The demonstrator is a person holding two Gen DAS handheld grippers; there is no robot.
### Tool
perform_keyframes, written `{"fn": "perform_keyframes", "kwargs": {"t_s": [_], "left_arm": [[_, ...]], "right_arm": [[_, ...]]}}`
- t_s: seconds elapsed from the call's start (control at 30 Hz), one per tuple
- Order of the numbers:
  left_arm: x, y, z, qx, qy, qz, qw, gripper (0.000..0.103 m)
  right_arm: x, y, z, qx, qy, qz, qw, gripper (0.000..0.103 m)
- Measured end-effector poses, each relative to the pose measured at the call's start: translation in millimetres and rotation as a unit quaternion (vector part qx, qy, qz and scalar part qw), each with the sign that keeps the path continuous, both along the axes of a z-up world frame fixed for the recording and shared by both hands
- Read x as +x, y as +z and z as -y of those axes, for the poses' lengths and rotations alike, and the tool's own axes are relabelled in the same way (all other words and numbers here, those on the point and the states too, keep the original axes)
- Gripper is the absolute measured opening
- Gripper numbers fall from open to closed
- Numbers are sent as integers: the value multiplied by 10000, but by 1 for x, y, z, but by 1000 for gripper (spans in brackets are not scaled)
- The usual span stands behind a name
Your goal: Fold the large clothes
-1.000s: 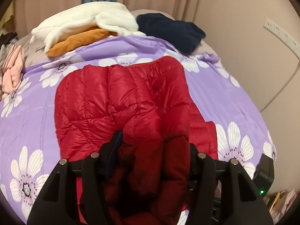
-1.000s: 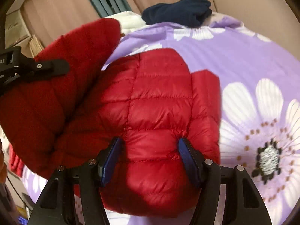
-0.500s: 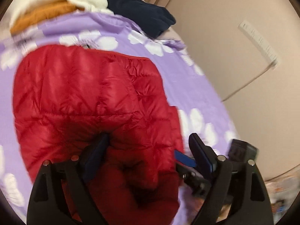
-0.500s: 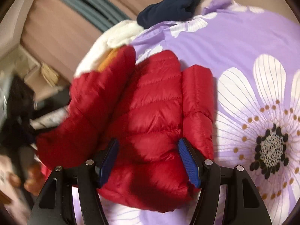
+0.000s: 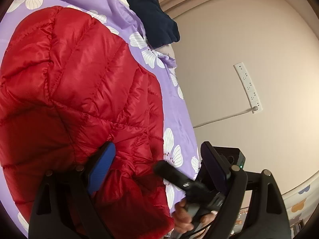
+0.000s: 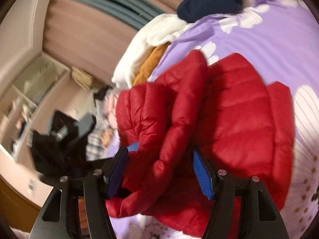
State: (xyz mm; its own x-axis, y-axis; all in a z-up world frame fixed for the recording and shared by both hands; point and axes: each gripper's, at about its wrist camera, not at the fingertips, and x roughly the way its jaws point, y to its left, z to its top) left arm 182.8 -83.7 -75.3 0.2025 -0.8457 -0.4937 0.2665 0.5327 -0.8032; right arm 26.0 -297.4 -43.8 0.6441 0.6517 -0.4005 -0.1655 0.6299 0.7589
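Observation:
A red puffer jacket [image 5: 79, 83] lies on the purple flowered bedsheet [image 5: 175, 119]. My left gripper [image 5: 157, 165] stands open over the jacket's near right edge, and its pads touch no fabric. Between its fingers a hand [image 5: 185, 215] and the black right gripper show. In the right wrist view, a thick fold of the red jacket [image 6: 169, 139] runs between the pads of my right gripper [image 6: 159, 171]. Those jaws are closing on the fold, which is raised off the sheet. The left gripper [image 6: 59, 139] is a black blur at the left.
A navy garment [image 5: 153, 20], a white fleece [image 6: 151, 39] and an orange piece [image 6: 151, 63] lie at the head of the bed. A wall with a power strip [image 5: 248, 87] runs close along the right. Shelves and loose clothes [image 6: 103, 119] sit beyond the left side.
The left gripper opened and let go of the red fold, which now lies on the jacket; its view swung toward the wall. The right gripper rose, lifting the jacket's edge.

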Motion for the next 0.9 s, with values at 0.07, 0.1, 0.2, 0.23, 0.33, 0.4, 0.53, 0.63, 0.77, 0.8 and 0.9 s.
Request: {"fn": "perform_keyframes", "kwargs": {"t_s": [0.07, 0.1, 0.2, 0.23, 0.33, 0.4, 0.53, 0.63, 0.77, 0.8, 0.9], "left_arm": [[0, 2, 2, 67, 11, 3, 10000, 87], [0, 3, 1, 85, 14, 5, 10000, 87], [-1, 7, -1, 41, 7, -62, 10000, 87], [-2, 11, -3, 50, 12, -43, 10000, 87], [-7, 28, -14, 419, 55, 323, 9986, 87], [-15, 39, -21, 871, 185, 745, 9932, 87], [-25, 33, -24, 2152, 436, 1212, 9680, 82], [-31, 11, -19, 2601, 364, 1159, 9579, 76], [-41, -7, -8, 3180, 275, 1451, 9365, 77], [-40, -8, -3, 3304, 233, 1527, 9311, 77], [-48, -12, -3, 3484, 178, 1683, 9219, 77]], "right_arm": [[2, 4, -9, -383, -21, 84, 9992, 30], [3, 7, -13, -606, -98, 100, 9981, 25], [0, 12, -12, -837, -347, 172, 9957, 14], [1, 11, -9, -789, -434, 159, 9958, 13], [-2, -3, 8, -455, -683, -39, 9966, 13], [-5, -16, 17, -259, -817, -190, 9961, 13], [-12, -30, 24, -145, -949, -329, 9948, 13], [-12, -34, 22, -296, -933, -317, 9947, 13], [-7, -42, 21, -388, -900, -396, 9944, 13], [-6, -41, 21, -432, -903, -423, 9941, 13], [-8, -31, 20, -726, -910, -507, 9919, 15]]}}
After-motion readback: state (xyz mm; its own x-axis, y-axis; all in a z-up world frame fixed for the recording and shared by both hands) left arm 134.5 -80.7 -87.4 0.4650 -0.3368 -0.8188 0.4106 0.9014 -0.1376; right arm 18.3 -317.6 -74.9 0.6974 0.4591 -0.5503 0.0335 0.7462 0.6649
